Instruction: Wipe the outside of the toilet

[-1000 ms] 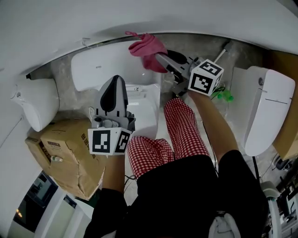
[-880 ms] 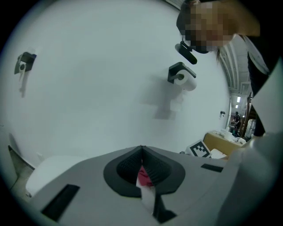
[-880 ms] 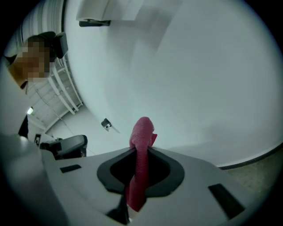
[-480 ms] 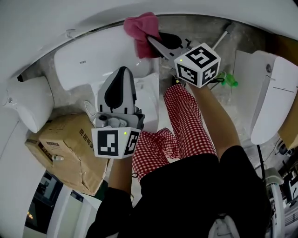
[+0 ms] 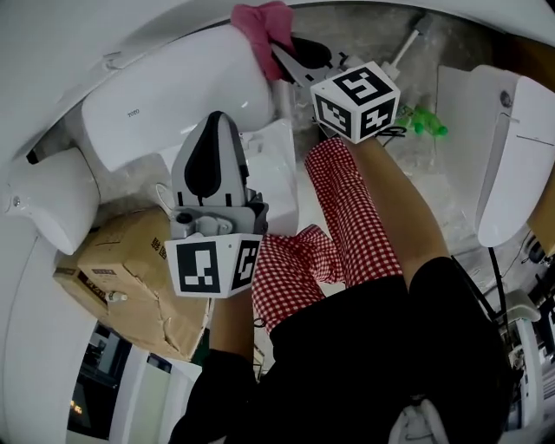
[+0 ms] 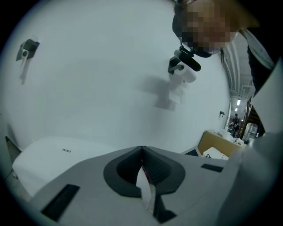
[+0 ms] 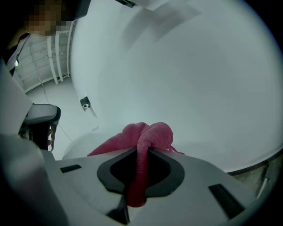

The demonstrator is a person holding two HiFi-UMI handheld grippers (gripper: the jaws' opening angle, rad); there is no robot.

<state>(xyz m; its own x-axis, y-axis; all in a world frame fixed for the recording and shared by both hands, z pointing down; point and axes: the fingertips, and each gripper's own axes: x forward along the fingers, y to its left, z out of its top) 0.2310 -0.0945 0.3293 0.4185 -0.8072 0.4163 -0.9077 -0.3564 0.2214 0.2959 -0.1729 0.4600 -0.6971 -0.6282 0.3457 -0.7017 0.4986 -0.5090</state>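
Where the white ceramic toilet rounds off at its upper right end, the right tool is clamped on a pink terry cloth, and the bunched cloth lies against the toilet's outer surface. Right gripper view: the right tool has its jaws closed on a fold of the cloth, which runs down between the dark pads and bulges past the tips in two rounded lobes, with white glazed surface directly behind. The left tool is held lower and nearer the person, tips pointing up toward the toilet body and short of touching it. Left gripper view: the left tool has its jaws together, a hairline slit between the pads and nothing gripped. The toilet, with small grey lettering on its white surface, sits below and left of the tips, under a plain white wall. Around the person, head view: a crumpled brown cardboard box on the floor at left, just beside a smaller white ceramic fixture. A second white toilet stands well apart at right. A bright green plastic object lies on the speckled grey floor near the right tool's marker cube. A red-and-white checked trouser leg runs between the two tools.
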